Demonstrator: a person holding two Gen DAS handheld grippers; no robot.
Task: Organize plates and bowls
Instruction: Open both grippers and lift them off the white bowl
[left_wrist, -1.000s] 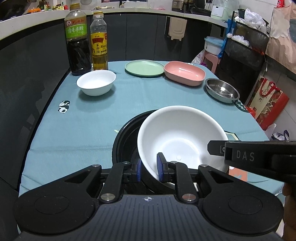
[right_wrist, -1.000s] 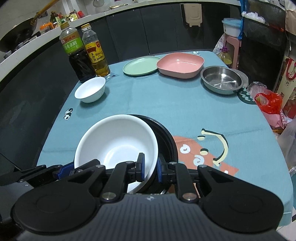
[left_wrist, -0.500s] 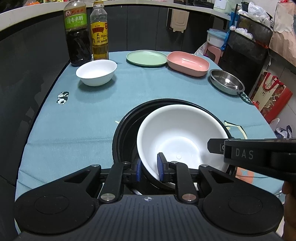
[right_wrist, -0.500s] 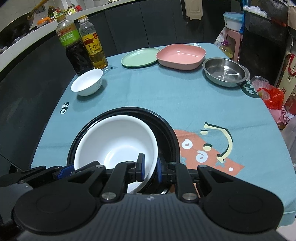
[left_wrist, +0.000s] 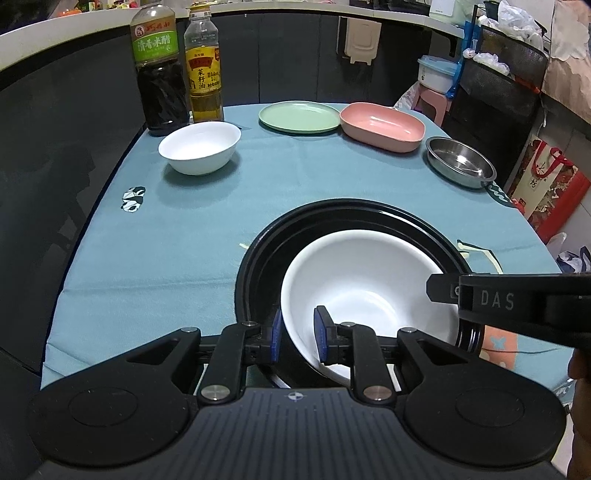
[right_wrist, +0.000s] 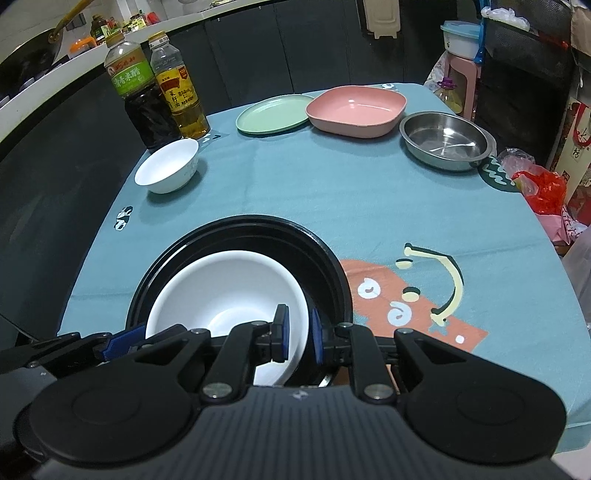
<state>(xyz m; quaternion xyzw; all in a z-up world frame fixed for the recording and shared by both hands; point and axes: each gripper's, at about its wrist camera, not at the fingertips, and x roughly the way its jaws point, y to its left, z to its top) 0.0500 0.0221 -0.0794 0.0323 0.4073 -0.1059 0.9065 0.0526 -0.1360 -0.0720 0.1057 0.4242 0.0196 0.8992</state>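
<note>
Between the left gripper's (left_wrist: 298, 334) blue pads, left wrist view: near-left rim of the large white round bowl (left_wrist: 365, 291), pads set narrow, one outside the wall, one inside, clamped on it. Bowl extends ahead and to the right of this tool, sitting low inside the wide black round pan (left_wrist: 332, 218) on the teal tablecloth (left_wrist: 184, 229). Right gripper's black body enters from the right edge, over the bowl's far-right rim.

Right wrist view: right gripper (right_wrist: 298, 334), pads likewise narrow, pinching the bowl's near-right rim; bowl lies ahead and to the left of it. Left gripper's blue-tipped finger shows at lower left.

Judgement: the bowl hangs between the two tools, gripped on opposite rims, neither hand nearer; it looks close to seated in the pan, off-centre toward the holder, so letting go appears next.

Far ahead: small white ceramic bowl (right_wrist: 168, 168), green flat plate (right_wrist: 273, 114), pink squarish dish (right_wrist: 356, 110), steel basin (right_wrist: 445, 142).
</note>
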